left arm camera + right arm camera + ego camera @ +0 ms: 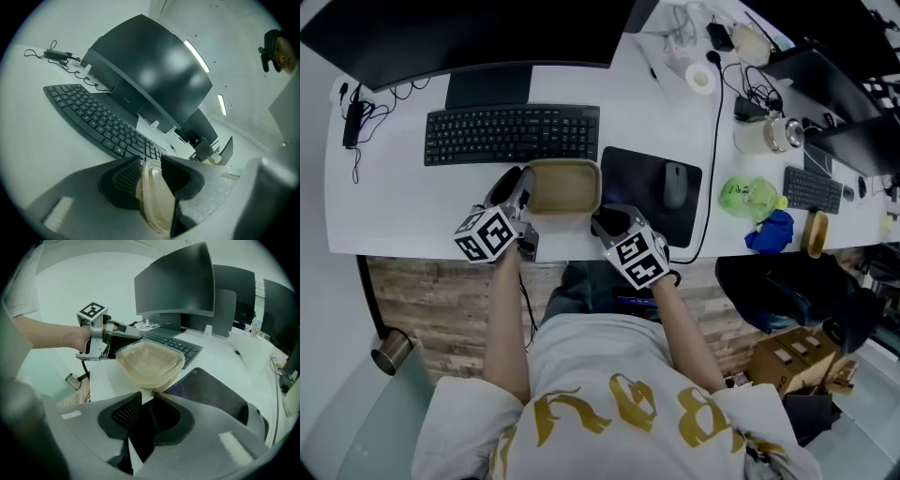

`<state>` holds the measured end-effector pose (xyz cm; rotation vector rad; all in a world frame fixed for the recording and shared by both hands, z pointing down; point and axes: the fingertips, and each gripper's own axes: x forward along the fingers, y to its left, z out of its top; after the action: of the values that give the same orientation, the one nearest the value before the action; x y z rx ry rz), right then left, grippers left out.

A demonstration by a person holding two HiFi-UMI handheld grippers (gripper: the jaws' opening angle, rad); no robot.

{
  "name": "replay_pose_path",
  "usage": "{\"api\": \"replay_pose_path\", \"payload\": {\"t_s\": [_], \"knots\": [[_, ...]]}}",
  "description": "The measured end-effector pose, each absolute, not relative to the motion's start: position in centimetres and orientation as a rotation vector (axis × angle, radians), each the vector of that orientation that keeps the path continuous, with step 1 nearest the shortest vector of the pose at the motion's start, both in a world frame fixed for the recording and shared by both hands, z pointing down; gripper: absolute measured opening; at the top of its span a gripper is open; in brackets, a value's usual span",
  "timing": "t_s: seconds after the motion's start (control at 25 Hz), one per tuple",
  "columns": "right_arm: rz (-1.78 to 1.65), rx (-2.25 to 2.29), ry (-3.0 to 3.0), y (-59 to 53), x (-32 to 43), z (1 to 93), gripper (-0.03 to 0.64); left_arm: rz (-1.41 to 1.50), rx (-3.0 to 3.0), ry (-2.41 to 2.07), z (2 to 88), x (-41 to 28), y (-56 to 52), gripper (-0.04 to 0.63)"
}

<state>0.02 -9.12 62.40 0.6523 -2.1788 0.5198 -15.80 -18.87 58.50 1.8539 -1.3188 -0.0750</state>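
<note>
While the left gripper (518, 187) clamps the container (564, 187) by its left rim, right gripper (600, 222) pinches its near corner, just below keyboard (512, 134).

Both forearms reach forward, close together. Left gripper (519, 183) fingers clamped on container (564, 186) rim. Right gripper (602, 221) fingers pinched on its near corner.

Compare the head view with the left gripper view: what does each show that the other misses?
Only the head view shows the mouse on its mouse pad and the right gripper at the container's near right corner. Only the left gripper view shows the left gripper's jaws closed on the container's rim, seen edge-on. Both show the keyboard and the monitor behind it, plus the container.
</note>
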Motion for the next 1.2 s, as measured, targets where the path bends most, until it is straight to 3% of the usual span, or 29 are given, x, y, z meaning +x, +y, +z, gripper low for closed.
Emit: {"api": "replay_pose_path", "payload": {"t_s": [0.16,1.2], "knots": [[0.513,0.632,-2.173,-9.0,0.1,62.5,0.081,-0.059,1.856,-1.319,58.5,-15.6,-18.8,0.12],[0.517,0.647,-2.194,-9.0,0.4,61.7,0.08,-0.037,1.892,-1.315,57.1,-14.9,-18.4,0.12]]}}
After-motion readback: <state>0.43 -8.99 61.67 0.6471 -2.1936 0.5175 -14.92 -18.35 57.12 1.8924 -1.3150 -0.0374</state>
